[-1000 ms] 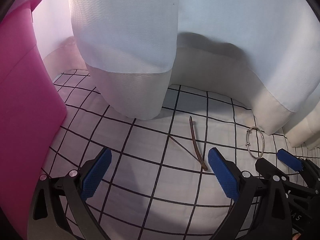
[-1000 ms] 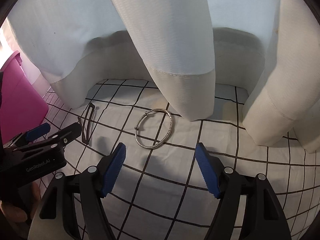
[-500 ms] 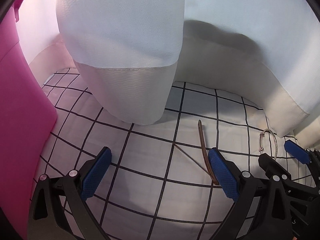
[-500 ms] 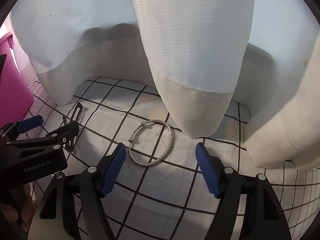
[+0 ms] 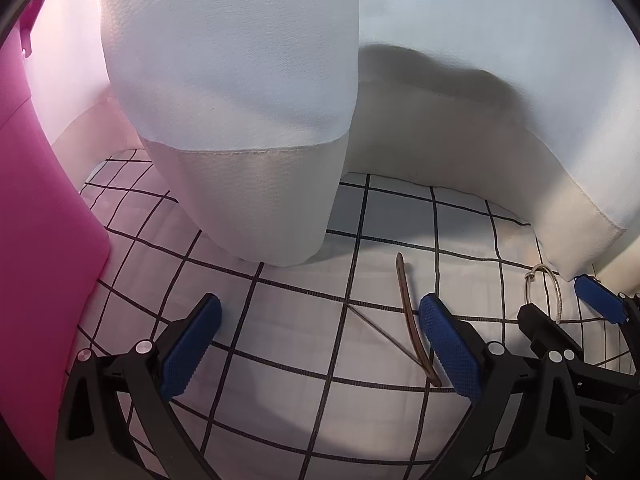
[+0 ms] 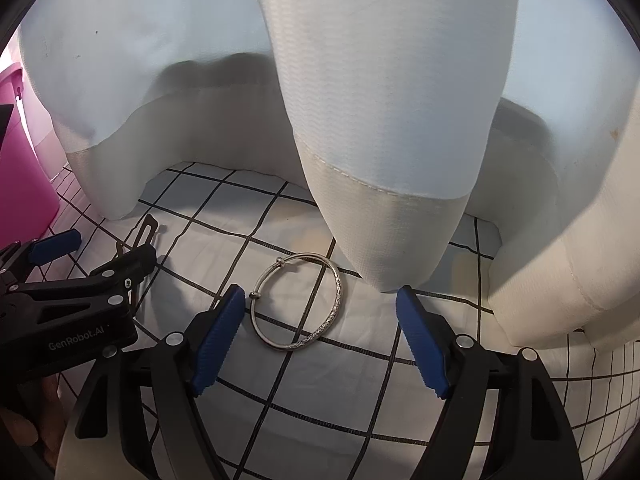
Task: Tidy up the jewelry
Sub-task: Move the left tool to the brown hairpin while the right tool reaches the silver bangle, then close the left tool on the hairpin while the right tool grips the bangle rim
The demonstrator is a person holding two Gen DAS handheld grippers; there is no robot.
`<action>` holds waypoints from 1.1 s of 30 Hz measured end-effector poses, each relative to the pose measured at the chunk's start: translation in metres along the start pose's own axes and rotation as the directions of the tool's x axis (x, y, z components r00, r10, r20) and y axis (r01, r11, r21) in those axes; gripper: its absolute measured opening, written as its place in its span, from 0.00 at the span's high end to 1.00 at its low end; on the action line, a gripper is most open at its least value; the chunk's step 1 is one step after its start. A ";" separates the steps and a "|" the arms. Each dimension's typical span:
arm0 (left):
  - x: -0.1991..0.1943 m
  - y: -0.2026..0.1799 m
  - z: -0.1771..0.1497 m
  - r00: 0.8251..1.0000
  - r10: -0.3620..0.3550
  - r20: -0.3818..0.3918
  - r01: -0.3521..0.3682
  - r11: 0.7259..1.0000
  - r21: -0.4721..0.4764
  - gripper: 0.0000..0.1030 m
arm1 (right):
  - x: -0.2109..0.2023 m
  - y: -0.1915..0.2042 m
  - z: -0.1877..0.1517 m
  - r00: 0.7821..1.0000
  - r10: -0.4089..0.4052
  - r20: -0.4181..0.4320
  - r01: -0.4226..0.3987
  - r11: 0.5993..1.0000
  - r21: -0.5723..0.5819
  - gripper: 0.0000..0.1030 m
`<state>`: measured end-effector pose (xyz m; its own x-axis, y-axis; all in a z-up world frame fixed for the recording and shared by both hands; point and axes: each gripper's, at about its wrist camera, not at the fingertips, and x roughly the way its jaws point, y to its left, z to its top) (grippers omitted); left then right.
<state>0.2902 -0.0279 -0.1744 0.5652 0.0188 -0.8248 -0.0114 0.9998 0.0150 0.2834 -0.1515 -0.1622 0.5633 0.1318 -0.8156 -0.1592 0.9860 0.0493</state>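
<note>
Two hand-held grippers hover, empty. Right hand-held gripper [image 6: 320, 320], jaws opening, straddles the silver bangle [image 6: 298, 302] for pickup. Left hand-held gripper [image 5: 320, 332] stands unclenched beside the brown hair clip [image 5: 412, 320].

Left gripper [image 5: 320, 330] angled downward, jaws wide apart, nothing between the pads, right gripper [image 6: 320, 328] just beside it, angled downward, jaws opening, pads pressing nothing

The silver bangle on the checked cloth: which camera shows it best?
The right wrist view. There the whole silver bangle lies flat in plain sight, between the opening jaws of the right gripper, which do not touch it. The left wrist view catches only part of its far arc at the edge, behind the right gripper's finger.
</note>
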 end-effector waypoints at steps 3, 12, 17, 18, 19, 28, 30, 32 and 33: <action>-0.006 -0.002 -0.008 1.000 -0.009 0.022 0.008 1.000 0.009 0.23 | -0.012 -0.006 -0.011 1.000 0.006 0.004 -0.006 1.000 -0.008 0.30; -0.029 -0.011 -0.019 0.998 -0.058 0.039 0.057 0.998 0.030 0.87 | -0.019 0.012 -0.019 0.999 0.033 0.028 -0.031 0.998 -0.055 0.57; -0.037 -0.005 -0.027 0.999 -0.041 0.030 0.041 0.999 0.027 0.88 | -0.022 0.008 -0.026 0.998 0.059 0.032 -0.058 0.998 -0.038 0.57; -0.037 -0.005 -0.028 0.999 -0.040 0.028 0.039 0.999 0.026 0.88 | -0.025 0.004 -0.028 0.998 0.062 0.032 -0.061 0.998 -0.034 0.57; -0.039 -0.005 -0.030 0.999 -0.041 0.027 0.040 0.999 0.027 0.88 | -0.026 0.003 -0.031 0.997 0.064 0.032 -0.063 0.998 -0.033 0.57; -0.064 -0.007 -0.051 0.998 -0.065 0.004 0.065 0.998 0.021 0.88 | -0.052 -0.006 -0.049 0.996 0.090 0.015 -0.090 0.996 -0.019 0.57; -0.071 -0.006 -0.056 0.998 -0.069 -0.001 0.069 0.997 0.015 0.88 | -0.060 -0.008 -0.052 0.995 0.096 0.014 -0.096 0.995 -0.017 0.57; -0.078 -0.004 -0.059 0.998 -0.069 0.000 0.069 0.997 0.018 0.88 | -0.069 -0.011 -0.056 0.995 0.100 0.014 -0.099 0.995 -0.019 0.57; -0.084 -0.005 -0.062 0.998 -0.069 0.002 0.069 0.997 0.018 0.88 | -0.074 -0.012 -0.058 0.995 0.101 0.014 -0.100 0.995 -0.022 0.57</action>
<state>0.1920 -0.0346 -0.1406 0.5659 -0.0498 -0.8229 0.0426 0.9986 -0.0312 0.1965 -0.1791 -0.1361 0.5559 0.2317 -0.7983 -0.2331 0.9653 0.1179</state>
